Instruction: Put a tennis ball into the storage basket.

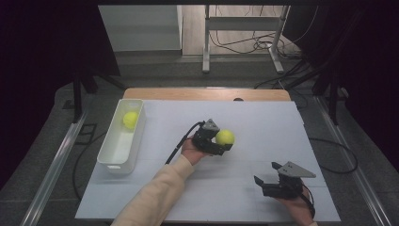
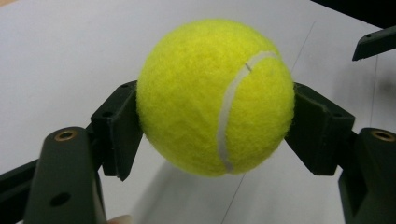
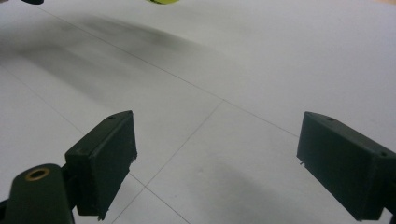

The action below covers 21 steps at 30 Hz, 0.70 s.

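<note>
Two fuzzy yellow tennis balls are in play on a matte white table [image 1: 244, 188] ruled with thin grey lines, its bare wooden rim showing along the far edge. One felt-covered ball [image 1: 225, 137], a curved white seam running across its nap, is pinched between the two blocky black plastic jaws of the left gripper [image 1: 221, 141], lifted clear of the surface near the middle of the table, its shadow falling on the sheet below. The pads [image 2: 119, 135] press into the ball's sides from left and right in the left gripper view. A cream knitted sleeve [image 1: 155, 197] reaches in from the near edge to the hand carrying that tool, from which a black cable trails. The second ball [image 1: 130, 119] lies at the far end of one long, glossy white plastic bin [image 1: 109, 157] with rounded corners, set along the table's left edge. Near the table's near right corner, the right gripper [image 1: 266, 173], topped by a grey three-cornered plate, rests in the other hand with its two flat, rectangular jaws spread wide and nothing between them.
</note>
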Available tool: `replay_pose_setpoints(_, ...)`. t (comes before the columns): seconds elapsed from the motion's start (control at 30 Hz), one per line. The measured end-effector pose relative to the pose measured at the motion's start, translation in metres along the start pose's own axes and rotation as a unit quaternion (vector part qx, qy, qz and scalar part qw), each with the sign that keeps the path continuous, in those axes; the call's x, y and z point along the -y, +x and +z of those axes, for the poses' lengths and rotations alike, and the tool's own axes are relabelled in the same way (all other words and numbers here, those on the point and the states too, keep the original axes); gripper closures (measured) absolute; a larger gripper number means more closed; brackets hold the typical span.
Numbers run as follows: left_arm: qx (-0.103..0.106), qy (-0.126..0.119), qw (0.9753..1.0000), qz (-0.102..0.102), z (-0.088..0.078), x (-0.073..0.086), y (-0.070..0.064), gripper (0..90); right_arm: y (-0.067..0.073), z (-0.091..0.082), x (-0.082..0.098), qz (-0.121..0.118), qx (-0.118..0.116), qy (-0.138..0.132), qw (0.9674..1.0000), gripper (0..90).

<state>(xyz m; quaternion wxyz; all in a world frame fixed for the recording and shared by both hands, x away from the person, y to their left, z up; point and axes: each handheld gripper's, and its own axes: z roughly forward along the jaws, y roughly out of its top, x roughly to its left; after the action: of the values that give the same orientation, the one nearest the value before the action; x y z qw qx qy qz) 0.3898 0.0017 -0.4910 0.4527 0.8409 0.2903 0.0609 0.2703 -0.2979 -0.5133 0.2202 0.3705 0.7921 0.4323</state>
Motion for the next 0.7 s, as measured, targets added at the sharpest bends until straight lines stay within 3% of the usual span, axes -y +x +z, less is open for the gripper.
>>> replay_pose_setpoints(0.7, -0.002, -0.009, 1.0000, -0.001, -0.018, 0.009, 0.000, 26.9, 0.000, 0.000, 0.000, -0.001, 0.001, 0.000, 1.0000, 12.3)
